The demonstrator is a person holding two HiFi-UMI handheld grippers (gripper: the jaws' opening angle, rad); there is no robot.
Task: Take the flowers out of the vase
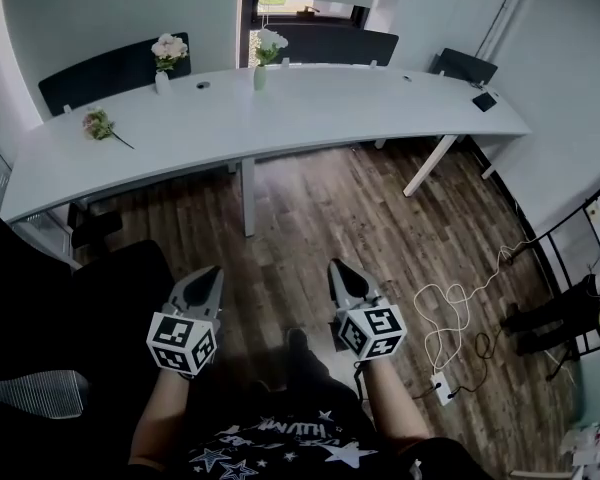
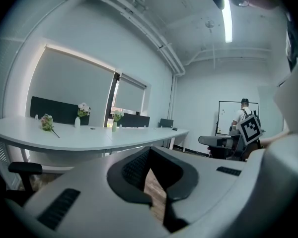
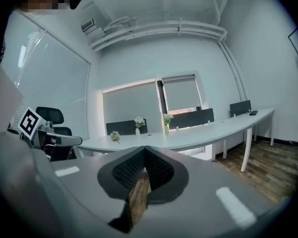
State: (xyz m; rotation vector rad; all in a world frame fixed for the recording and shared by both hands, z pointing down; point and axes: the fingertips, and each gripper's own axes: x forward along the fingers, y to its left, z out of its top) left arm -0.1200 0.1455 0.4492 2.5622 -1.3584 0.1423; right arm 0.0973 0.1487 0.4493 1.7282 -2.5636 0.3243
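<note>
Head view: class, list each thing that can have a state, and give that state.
white vase: upright, pink flowers in it
green vase: upright, white flowers in it
loose flowers: lying on the table
left hand-held gripper: shut, empty
right hand-held gripper: shut, empty

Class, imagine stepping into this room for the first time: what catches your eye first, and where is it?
The long curved white table spans the far side. On it stand two vases of flowers, a white vase left and a green vase mid-table, with a loose flower bunch lying nearer the left end.
</note>
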